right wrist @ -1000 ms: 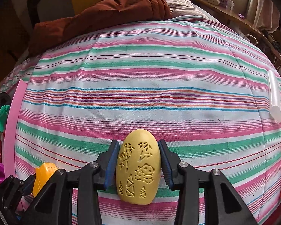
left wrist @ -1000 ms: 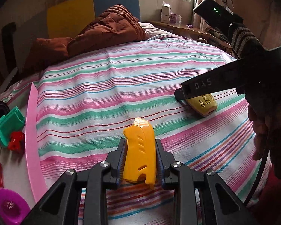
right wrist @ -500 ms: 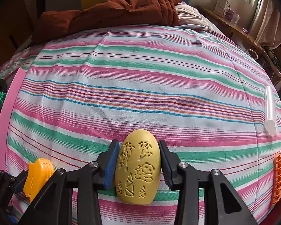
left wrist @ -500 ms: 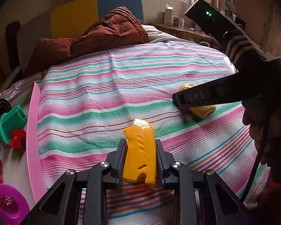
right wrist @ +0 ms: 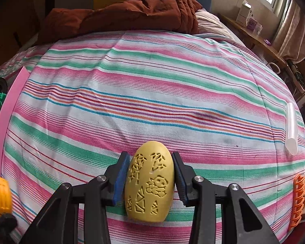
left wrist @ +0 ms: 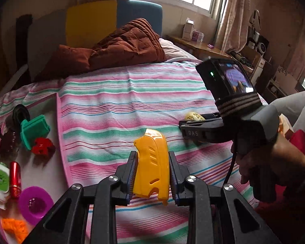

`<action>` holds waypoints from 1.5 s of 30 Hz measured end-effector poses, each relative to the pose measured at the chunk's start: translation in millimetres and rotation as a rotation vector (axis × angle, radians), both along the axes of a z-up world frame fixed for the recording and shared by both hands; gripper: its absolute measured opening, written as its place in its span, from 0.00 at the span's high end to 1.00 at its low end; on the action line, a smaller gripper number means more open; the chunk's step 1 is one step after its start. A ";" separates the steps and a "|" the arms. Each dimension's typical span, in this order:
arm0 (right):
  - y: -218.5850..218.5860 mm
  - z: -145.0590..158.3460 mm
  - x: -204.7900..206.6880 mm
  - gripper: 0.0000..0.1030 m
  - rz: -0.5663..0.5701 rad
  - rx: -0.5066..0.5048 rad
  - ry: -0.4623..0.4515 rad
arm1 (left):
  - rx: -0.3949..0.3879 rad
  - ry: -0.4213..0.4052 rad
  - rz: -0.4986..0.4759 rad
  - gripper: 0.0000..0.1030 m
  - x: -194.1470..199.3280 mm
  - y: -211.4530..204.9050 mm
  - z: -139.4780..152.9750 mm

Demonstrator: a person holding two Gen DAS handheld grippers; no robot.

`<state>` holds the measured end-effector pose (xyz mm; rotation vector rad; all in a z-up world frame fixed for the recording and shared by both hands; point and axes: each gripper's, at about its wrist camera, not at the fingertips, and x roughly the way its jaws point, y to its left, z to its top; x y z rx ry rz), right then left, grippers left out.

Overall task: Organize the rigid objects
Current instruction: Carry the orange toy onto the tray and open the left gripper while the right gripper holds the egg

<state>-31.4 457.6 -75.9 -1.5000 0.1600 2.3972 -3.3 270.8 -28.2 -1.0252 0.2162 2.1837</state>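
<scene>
A: Two tools, each closed on one piece. The left tool [left wrist: 152, 174] clamps the orange shell [left wrist: 151, 162] upright between its pads, clear of the striped bed [left wrist: 111, 105]. The right tool [right wrist: 150, 181] grips the yellow egg [right wrist: 149, 183] at its widest part, low over the bed.

B: Where do the sorted pieces lie?

A: On the pink tray [left wrist: 60, 134] at the left edge of the bed: a green block [left wrist: 34, 130], a red piece [left wrist: 42, 145], a purple dish [left wrist: 35, 202] and others, lying close together. The shell is near the tray but not above it.

B: Main hazards?

A: Three, by judgement. First, the egg is smooth and rounded, so the pads may squeeze it out if the tool tilts or jolts. Second, the shell is held by thin edges only; a knock could twist it loose. Third, the tray is crowded, so a careless set-down could push neighbours off, and the soft bed lets a dropped piece roll. The clear tube [right wrist: 290, 130] lies near the bed's right edge, also liable to roll.
</scene>
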 end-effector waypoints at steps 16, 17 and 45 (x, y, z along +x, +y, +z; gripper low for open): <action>-8.0 0.1 -1.7 0.59 0.012 0.044 0.002 | 0.087 -0.033 0.424 0.72 -67.8 -171.7 26.8; -8.0 0.2 -1.9 0.59 0.011 0.043 0.002 | 0.102 -0.054 0.449 0.72 -71.9 -180.6 23.7; -12.1 0.3 -4.0 0.59 0.023 0.066 -0.011 | 0.037 -0.210 0.408 0.71 -110.5 -148.3 -47.5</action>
